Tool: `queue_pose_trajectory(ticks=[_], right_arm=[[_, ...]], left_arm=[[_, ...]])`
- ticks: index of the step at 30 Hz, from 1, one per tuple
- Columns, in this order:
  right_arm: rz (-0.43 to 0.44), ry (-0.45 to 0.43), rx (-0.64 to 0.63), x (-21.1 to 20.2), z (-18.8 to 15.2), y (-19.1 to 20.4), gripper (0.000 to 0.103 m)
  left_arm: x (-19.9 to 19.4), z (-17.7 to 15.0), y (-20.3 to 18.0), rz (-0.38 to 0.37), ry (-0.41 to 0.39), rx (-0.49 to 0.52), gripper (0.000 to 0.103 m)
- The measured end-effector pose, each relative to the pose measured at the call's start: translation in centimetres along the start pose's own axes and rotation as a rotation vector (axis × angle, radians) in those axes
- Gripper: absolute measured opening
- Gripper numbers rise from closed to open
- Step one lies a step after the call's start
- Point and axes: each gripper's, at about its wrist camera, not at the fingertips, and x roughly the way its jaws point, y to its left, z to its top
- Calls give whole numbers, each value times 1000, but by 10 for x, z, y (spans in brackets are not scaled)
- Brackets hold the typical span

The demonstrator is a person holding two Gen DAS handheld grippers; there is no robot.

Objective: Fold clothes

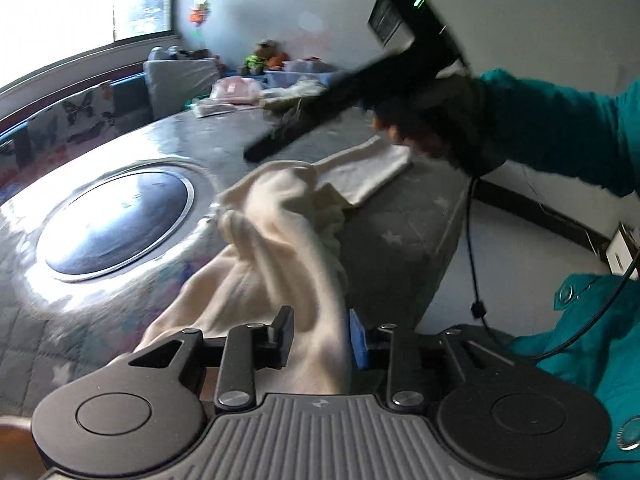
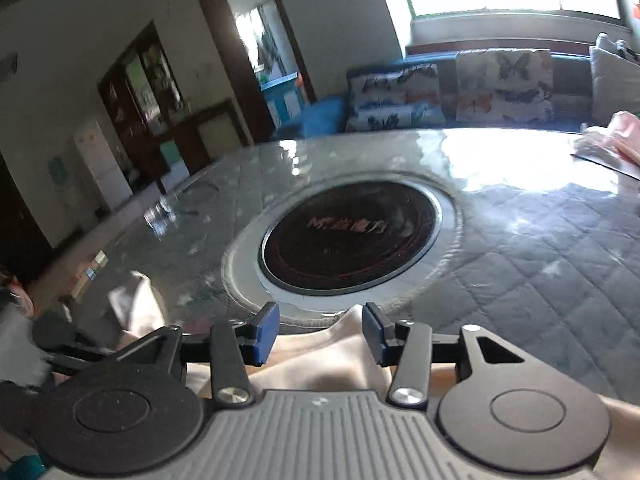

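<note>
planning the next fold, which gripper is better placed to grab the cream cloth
Left, probably. The left gripper already has the cream cloth bunched between its parted fingers. The right gripper only has a flat edge under it, its fingers wider apart.

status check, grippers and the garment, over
Left gripper open, cream garment loose between jaws. Right gripper open over cloth. Nothing blocking.

A grey quilted table [image 2: 540, 248] with a round black hob [image 2: 350, 236] set in it; butterfly cushions [image 2: 504, 84] line the window bench behind.
</note>
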Motion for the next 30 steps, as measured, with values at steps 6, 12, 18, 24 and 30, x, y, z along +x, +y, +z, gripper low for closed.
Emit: queue_pose_trajectory(ticks=[6, 12, 18, 24, 30], right_arm=[[-9, 87, 29, 33, -3, -8, 46], [-37, 98, -48, 30, -7, -1, 42], [-50, 110, -75, 32, -1, 0, 37], [-77, 141, -64, 43, 4, -13, 38], [-30, 181, -20, 53, 0, -24, 37]], left_arm=[[-40, -8, 20, 189, -82, -177, 44], [-45, -18, 44, 301, -88, -372, 39], [-37, -18, 36, 316, -68, -336, 39], [-35, -17, 34, 321, -57, -312, 39], [-30, -16, 35, 323, -42, -313, 39]])
